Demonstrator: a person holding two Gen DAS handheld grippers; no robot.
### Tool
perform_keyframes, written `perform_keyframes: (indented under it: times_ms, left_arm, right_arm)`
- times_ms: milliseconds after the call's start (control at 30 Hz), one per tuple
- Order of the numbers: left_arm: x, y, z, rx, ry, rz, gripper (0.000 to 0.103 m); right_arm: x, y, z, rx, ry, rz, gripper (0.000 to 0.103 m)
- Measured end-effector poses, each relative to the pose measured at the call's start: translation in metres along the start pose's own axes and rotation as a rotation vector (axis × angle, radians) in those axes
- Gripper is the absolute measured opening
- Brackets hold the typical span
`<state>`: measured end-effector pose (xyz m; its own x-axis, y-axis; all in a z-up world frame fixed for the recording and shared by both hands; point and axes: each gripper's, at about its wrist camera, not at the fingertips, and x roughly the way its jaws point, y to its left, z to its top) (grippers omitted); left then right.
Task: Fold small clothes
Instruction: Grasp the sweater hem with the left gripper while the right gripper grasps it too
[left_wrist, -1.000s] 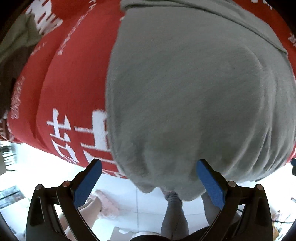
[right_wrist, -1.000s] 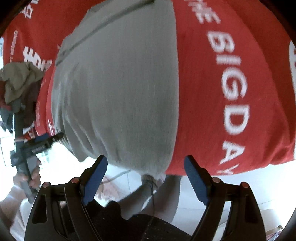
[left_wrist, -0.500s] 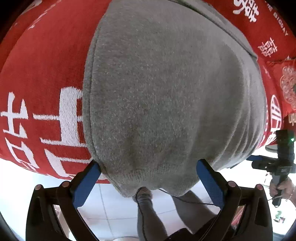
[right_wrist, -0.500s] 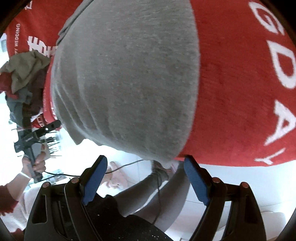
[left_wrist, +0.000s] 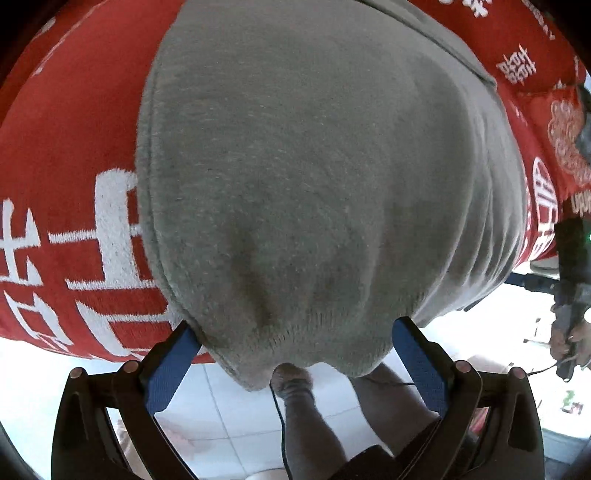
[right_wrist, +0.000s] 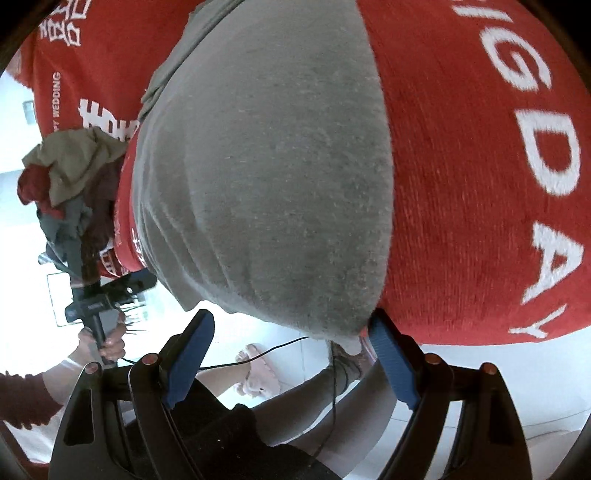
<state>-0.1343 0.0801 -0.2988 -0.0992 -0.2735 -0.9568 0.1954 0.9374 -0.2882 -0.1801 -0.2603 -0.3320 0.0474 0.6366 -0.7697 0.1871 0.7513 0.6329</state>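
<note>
Left gripper (left_wrist: 293, 334): fingers (left_wrist: 168, 363) spread wide, nothing clamped. The near hem of the grey knit garment (left_wrist: 314, 177) sits between the blue pads, its lower left corner touching or just over the left pad tip (can't tell which).

Right gripper (right_wrist: 290, 336): fingers (right_wrist: 391, 363) also wide apart, holding nothing. The garment's (right_wrist: 266, 177) lower right corner hangs right at the tip of the right pad; left pad is clear of the cloth.

Garment lies flat on the surface, which is covered by a red cloth (left_wrist: 66, 155) with white lettering. It fills the centre of both frames and its near edge droops over the surface edge at frame bottom.

Red cloth (right_wrist: 480, 166) in the right view reads "BIG DAY" along the right side. Heap of other clothes (right_wrist: 70, 173) at mid left of that frame, olive piece on top.

Below the surface edge: white tiled floor (left_wrist: 229, 413), my legs, a pink slipper (right_wrist: 258, 373).
</note>
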Motion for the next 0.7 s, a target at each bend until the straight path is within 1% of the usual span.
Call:
perform_keyframes:
  times_ms: [33, 100, 133, 167, 200, 233, 267, 300, 367, 433, 567, 633, 667, 700]
  left_arm:
    - [-0.001, 0.0, 0.0, -0.008, -0.002, -0.013, 0.102]
    - [-0.009, -0.002, 0.004, -0.036, -0.014, -0.113, 0.102]
    - [-0.015, -0.003, 0.006, -0.043, -0.03, -0.181, 0.102]
    - [-0.019, -0.005, 0.007, -0.037, -0.042, -0.215, 0.102]
    - [-0.021, -0.003, 0.008, -0.027, -0.049, -0.229, 0.102]
    - [-0.02, -0.003, 0.009, -0.019, -0.051, -0.223, 0.102]
    - [-0.015, 0.0, 0.011, -0.022, -0.046, -0.198, 0.102]
    - [-0.01, 0.003, 0.012, -0.03, -0.039, -0.187, 0.102]
    - [-0.012, 0.004, 0.011, -0.026, -0.053, -0.192, 0.102]
    - [-0.011, 0.0, 0.008, -0.007, -0.055, -0.172, 0.102]
    - [-0.004, -0.016, 0.0, 0.021, -0.032, -0.083, 0.101]
    - [-0.002, -0.018, 0.001, 0.04, -0.015, -0.01, 0.092]
    - [-0.003, -0.015, -0.005, 0.061, -0.013, 0.023, 0.082]
    - [-0.004, -0.016, -0.006, 0.082, -0.012, 0.055, 0.064]
  right_arm:
    - [0.002, -0.001, 0.0, 0.011, 0.005, 0.014, 0.088]
    - [0.003, -0.002, -0.001, 0.036, 0.011, 0.06, 0.088]
    - [0.003, -0.001, -0.001, 0.044, 0.003, 0.099, 0.088]
    - [0.002, 0.002, -0.002, 0.046, -0.009, 0.145, 0.088]
    - [0.001, 0.005, -0.002, 0.044, -0.017, 0.185, 0.088]
    - [0.0, 0.007, -0.001, 0.042, -0.022, 0.225, 0.088]
    - [0.002, 0.005, -0.001, 0.041, -0.023, 0.236, 0.088]
    - [0.004, 0.003, -0.001, 0.042, -0.021, 0.234, 0.088]
    - [0.011, -0.007, -0.001, 0.058, -0.01, 0.209, 0.088]
    - [0.019, -0.014, -0.004, 0.079, -0.006, 0.245, 0.088]
    - [0.03, -0.016, -0.015, 0.102, 0.001, 0.28, 0.088]
    - [0.034, -0.016, -0.017, 0.139, -0.002, 0.29, 0.088]
    - [0.036, -0.019, -0.018, 0.173, -0.004, 0.295, 0.085]
    - [0.038, -0.023, -0.019, 0.227, -0.008, 0.297, 0.081]
